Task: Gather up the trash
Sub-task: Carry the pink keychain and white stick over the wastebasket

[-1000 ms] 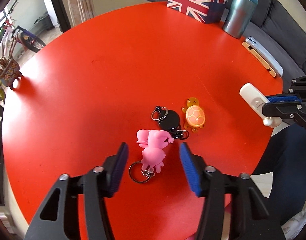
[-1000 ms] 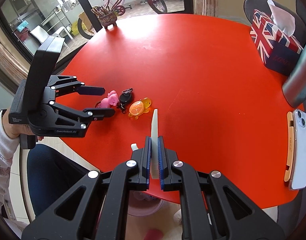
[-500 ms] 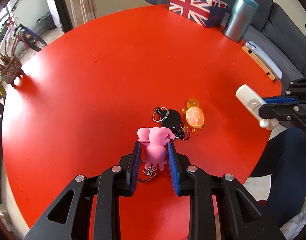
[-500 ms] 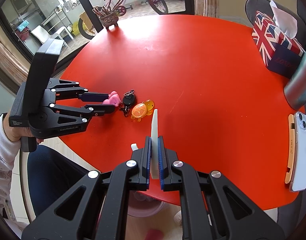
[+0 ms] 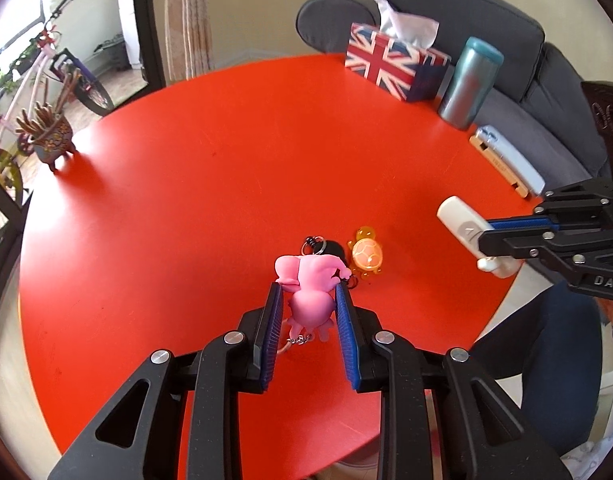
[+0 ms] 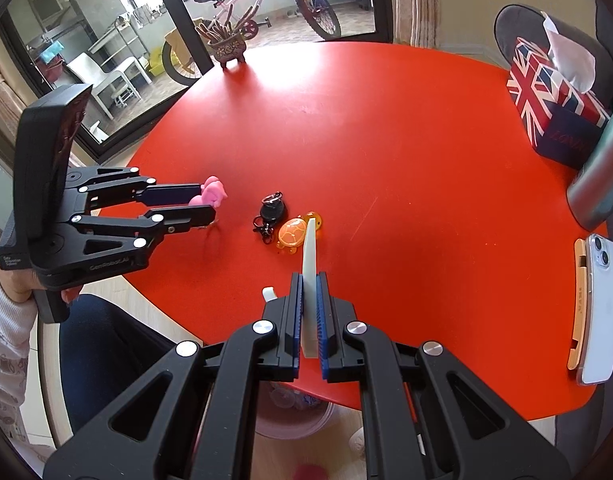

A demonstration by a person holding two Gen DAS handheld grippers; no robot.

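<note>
The red table (image 5: 178, 208) filled most of both views, w/ a flag tissue box (image 5: 390, 60), a teal flask (image 5: 468, 84) and a phone (image 5: 510, 164) toward the upper right of the left view. A pale bin (image 6: 294, 412) showed under the table edge at the bottom centre of the right view, probably where the trash goes

The left tongs (image 5: 308, 308) were mostly closed, pads pressed on both sides of the pink toy (image 5: 312, 292), which sat lifted off the table at lower centre, head poking past the tips, its key ring (image 5: 294, 340) dangling below btwn the pads. The right tongs (image 6: 309, 312) were clamped tight on a white stick (image 6: 309, 264), held edge-up at the lower centre of their own view

To do this step well: keep the squeeze steady since the toy looks soft and rounded and could slip out forward; lift straight so the ring doesn't snag the black key reel (image 5: 330, 246) just beyond it; carry low toward the bin. The orange turtle (image 5: 368, 256) lay beside the reel, apart from both tongs
</note>
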